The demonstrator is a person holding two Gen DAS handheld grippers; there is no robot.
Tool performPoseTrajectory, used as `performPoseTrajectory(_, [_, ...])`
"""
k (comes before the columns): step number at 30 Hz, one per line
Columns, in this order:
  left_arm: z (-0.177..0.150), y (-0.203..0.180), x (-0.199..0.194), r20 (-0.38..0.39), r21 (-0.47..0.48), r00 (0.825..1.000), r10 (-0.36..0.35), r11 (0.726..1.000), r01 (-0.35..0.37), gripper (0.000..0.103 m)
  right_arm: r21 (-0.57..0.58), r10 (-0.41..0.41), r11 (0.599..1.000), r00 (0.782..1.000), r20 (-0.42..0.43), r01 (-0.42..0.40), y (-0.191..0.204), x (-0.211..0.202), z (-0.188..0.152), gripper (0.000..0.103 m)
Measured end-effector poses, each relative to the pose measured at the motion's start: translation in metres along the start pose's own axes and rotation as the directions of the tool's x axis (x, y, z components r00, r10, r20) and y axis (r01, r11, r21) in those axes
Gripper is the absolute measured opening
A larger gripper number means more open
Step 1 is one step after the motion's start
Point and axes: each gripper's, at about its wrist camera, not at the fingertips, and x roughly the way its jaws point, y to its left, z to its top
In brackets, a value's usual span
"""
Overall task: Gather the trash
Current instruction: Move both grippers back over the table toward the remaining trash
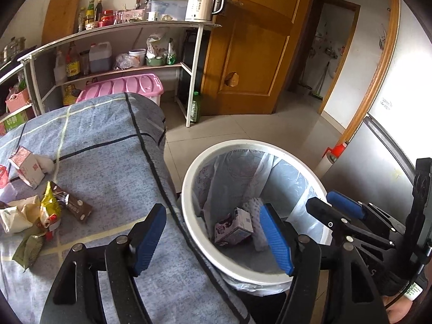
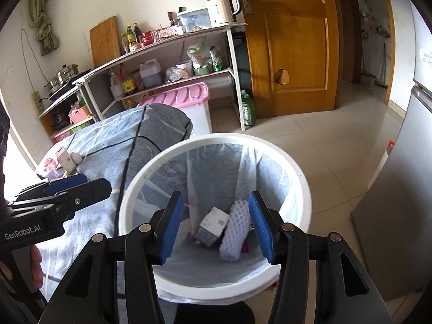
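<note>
A white lined trash bin [image 1: 189, 189] [image 2: 299, 172] stands on the floor beside a cloth-covered table [image 1: 108, 140] [image 2: 113, 140]. Inside lie a small carton [image 1: 233, 226] [image 2: 212, 225] and a white foam net [image 2: 235, 232]. My left gripper [image 1: 213, 237] is open and empty, straddling the table edge and bin rim. My right gripper [image 2: 216, 224] is open and empty above the bin; it also shows in the left wrist view [image 1: 332, 208]. On the table lie a milk carton [image 1: 27, 167], a brown wrapper [image 1: 73, 205], a yellow wrapper [image 1: 48, 205] and other crumpled packets [image 1: 16, 216].
A shelf rack [image 1: 121, 29] with bottles and a kettle [image 1: 205, 2] stands behind the table, with a pink-lidded box [image 1: 127, 86] below. A wooden door [image 1: 256, 40] is at the back. A grey fridge [image 2: 405, 189] stands right of the bin. A green bottle [image 2: 247, 109] stands on the floor.
</note>
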Motion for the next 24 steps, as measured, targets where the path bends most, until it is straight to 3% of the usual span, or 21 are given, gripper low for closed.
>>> performPoseTrajectory(11, [-0.017,0.069,-0.044,0.061,-0.116,0.992,0.11,0.988,-0.103,0.071,-0.075,0.105,0.992,0.994,-0.008,-0.105,0.061,0.006,0.001,0.051])
performPoseTrajectory(24, [-0.05,0.162,-0.082,0.048,-0.254,0.966,0.253,0.939,-0.233,0.071,-0.174,0.24,0.952,0.967,-0.085,-0.251,0.145,0.041,0.002,0.051])
